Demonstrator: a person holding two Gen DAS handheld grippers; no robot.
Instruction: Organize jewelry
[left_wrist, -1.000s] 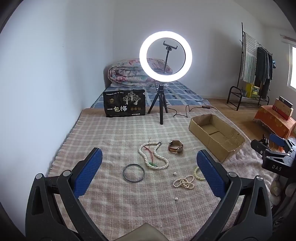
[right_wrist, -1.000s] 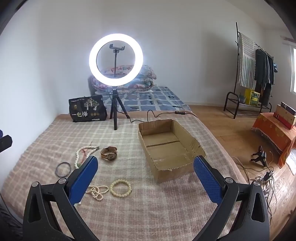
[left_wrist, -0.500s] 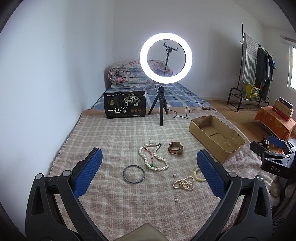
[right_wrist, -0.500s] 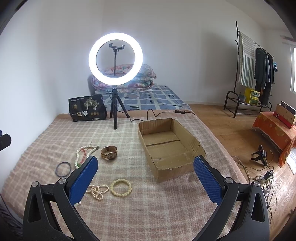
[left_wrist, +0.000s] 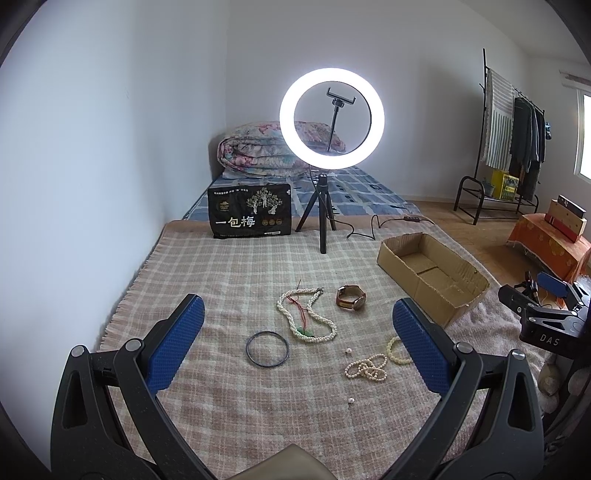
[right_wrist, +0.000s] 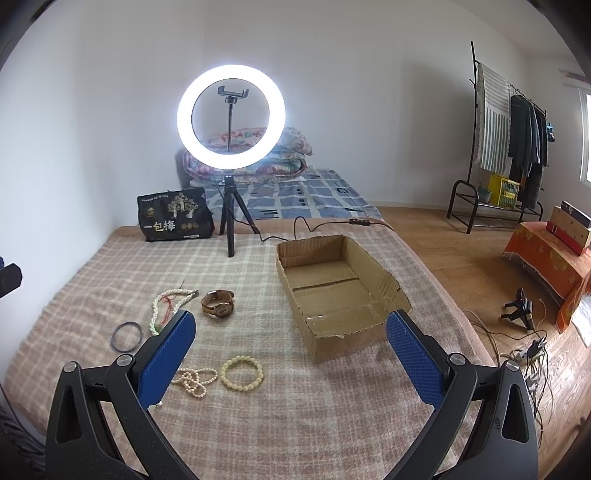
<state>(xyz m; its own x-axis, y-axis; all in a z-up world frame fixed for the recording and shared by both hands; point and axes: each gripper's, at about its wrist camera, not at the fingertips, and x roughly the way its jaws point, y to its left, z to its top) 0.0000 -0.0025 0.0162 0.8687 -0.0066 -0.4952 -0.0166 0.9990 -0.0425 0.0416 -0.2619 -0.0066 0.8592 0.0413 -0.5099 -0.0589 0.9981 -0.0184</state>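
The black bag (left_wrist: 250, 210) standing upper left of centre in the left wrist view carries large white characters "一包梅" along its lower half; the same characters show on it in the right wrist view (right_wrist: 175, 218). Its smaller print is too fine to read. At the right edge of the left wrist view, the right gripper (left_wrist: 546, 325) bears the letters "DAS".

You face white walls (right_wrist: 369, 92); left of the clothes rack (right_wrist: 495, 140), a lit ring light (right_wrist: 231, 116) stands on the bed (right_wrist: 314, 195).
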